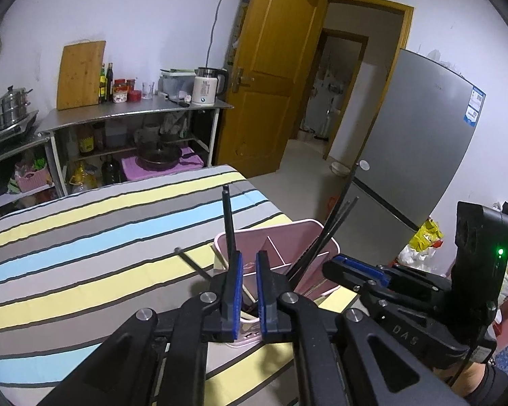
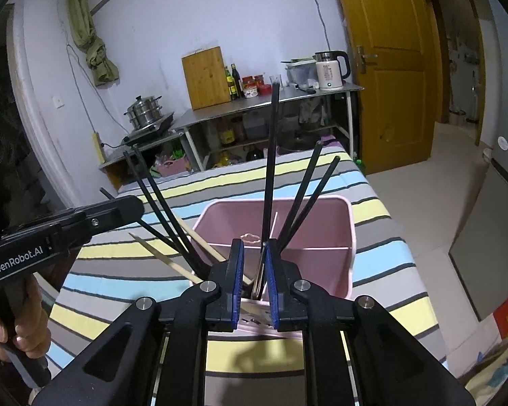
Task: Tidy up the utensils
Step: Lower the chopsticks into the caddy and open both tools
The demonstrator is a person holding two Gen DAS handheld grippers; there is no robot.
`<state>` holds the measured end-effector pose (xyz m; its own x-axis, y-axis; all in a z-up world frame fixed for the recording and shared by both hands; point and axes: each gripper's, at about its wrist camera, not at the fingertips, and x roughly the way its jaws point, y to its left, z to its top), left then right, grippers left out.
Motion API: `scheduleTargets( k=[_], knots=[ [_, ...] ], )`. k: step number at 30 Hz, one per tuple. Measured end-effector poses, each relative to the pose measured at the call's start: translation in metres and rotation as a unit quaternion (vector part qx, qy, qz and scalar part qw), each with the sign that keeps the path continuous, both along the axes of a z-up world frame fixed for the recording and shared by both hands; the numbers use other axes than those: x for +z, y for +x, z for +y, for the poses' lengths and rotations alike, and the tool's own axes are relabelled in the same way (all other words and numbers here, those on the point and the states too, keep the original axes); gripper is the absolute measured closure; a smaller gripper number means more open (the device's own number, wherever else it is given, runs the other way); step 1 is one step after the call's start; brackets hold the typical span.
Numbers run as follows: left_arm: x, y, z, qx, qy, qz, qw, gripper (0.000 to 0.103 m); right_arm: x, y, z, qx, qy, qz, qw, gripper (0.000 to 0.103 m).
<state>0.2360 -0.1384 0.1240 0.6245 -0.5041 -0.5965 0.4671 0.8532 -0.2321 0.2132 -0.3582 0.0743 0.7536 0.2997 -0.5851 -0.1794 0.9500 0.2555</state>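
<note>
While the left hand-held gripper (image 1: pixel 249 272) hovers with jaws nearly together and empty, the right hand-held gripper (image 2: pixel 254 264) stands slightly apart around a black chopstick (image 2: pixel 271 155), just above the pink bin (image 2: pixel 350 237).

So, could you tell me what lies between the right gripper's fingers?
A silvery utensil handle beside a black chopstick, over the pink organizer, in the right wrist view.

Black chopsticks (image 2: pixel 271 169) fanning up from the pink divided holder (image 2: pixel 338 203) ahead of the right gripper (image 2: pixel 254 270), crowding its near compartment, far compartments open, striped desk (image 1: pixel 84 237) bare beyond the left gripper (image 1: pixel 249 277)
</note>
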Motion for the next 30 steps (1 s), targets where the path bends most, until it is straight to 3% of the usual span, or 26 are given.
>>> scheduleTargets(
  k=[17,30],
  knots=[
    [-0.010,-0.068,0.023,0.020,0.000,-0.029,0.9994,0.096,0.021,-0.055,-0.003,-0.003,0.009,-0.039,0.999,0.089],
    [-0.059,-0.112,0.034,0.039,0.002,-0.039,0.9985,0.096,-0.009,-0.097,0.013,-0.005,-0.024,-0.047,0.999,0.089]
  ],
)
